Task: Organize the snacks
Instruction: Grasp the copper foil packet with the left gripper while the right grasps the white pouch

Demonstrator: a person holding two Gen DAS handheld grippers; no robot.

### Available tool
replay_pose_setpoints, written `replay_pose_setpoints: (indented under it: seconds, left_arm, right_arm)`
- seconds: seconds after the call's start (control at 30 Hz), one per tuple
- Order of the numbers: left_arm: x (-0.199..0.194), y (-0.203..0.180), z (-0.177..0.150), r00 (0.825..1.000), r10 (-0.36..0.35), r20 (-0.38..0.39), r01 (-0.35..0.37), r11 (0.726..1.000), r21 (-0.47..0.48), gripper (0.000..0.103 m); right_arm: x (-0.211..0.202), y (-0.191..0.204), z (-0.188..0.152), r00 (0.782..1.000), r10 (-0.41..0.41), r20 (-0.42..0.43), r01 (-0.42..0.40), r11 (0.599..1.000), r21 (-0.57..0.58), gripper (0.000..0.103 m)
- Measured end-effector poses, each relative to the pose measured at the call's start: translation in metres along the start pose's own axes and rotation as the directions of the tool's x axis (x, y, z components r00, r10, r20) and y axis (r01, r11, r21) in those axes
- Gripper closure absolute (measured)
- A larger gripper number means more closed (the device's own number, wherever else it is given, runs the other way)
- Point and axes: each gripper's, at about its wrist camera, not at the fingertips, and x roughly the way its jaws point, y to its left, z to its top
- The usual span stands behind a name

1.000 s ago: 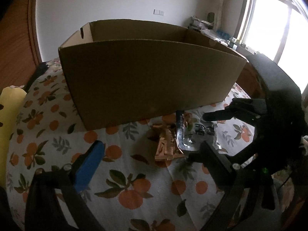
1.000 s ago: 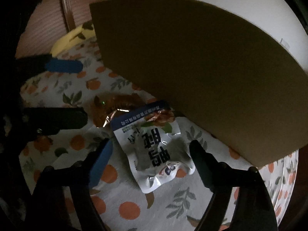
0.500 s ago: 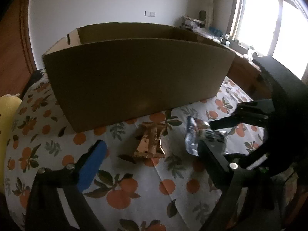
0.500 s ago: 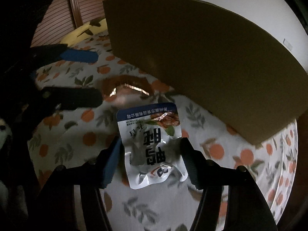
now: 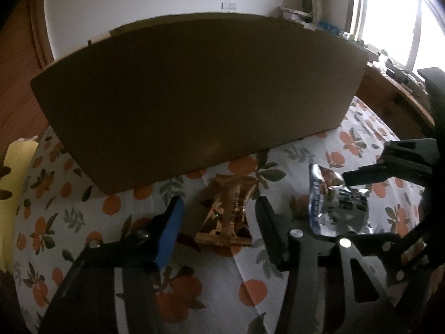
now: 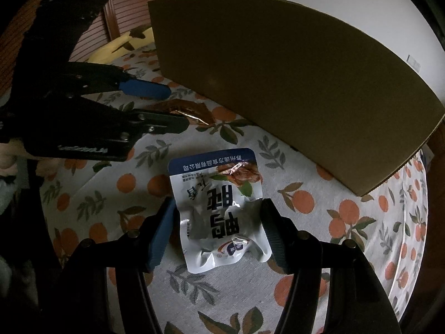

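A brown and gold snack packet [image 5: 226, 214] lies on the orange-print cloth in front of the cardboard box [image 5: 194, 97]. My left gripper [image 5: 219, 207] straddles it. Its jaws are closing, and a small gap still shows on each side of the packet. A white snack packet with a blue top band [image 6: 219, 211] sits crumpled between the pads of my right gripper [image 6: 219, 207], which is shut on it. In the left wrist view that white packet [image 5: 339, 206] and the right gripper [image 5: 335, 208] appear at the right. The right wrist view shows the left gripper [image 6: 175, 110] around the brown packet [image 6: 192, 111].
The tall box wall [image 6: 278, 69] stands just beyond both packets, and the inside of the box is hidden. A yellow cushion [image 5: 16, 172] lies at the left edge of the cloth. At the far right, under a bright window, is a wooden desk [image 5: 395, 103] with clutter.
My left gripper has moved in over the brown packet and its jaws have narrowed around it. The right jaws have closed onto the white packet and crumpled its sides.
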Motion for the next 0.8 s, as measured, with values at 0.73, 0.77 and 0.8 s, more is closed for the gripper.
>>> replay_pose_setpoints:
  seconds: [0.73,0.77,0.8]
  left_arm:
    - [-0.022,0.007,-0.007,1.0,-0.01,0.027,0.01,1.0,0.009,0.081]
    - [-0.026,0.008,-0.007,0.999,-0.011,0.033,0.011,1.0,0.007,0.081]
    - [-0.028,0.008,-0.007,0.999,-0.012,0.038,0.012,1.0,0.005,0.081]
  right_arm:
    - [-0.012,0.006,-0.01,0.999,-0.006,0.047,0.003,0.999,0.05,0.04]
    - [-0.013,0.007,-0.01,0.999,-0.007,0.049,0.004,0.999,0.049,0.04]
    - [-0.015,0.008,-0.009,0.999,-0.011,0.051,0.008,0.999,0.048,0.04]
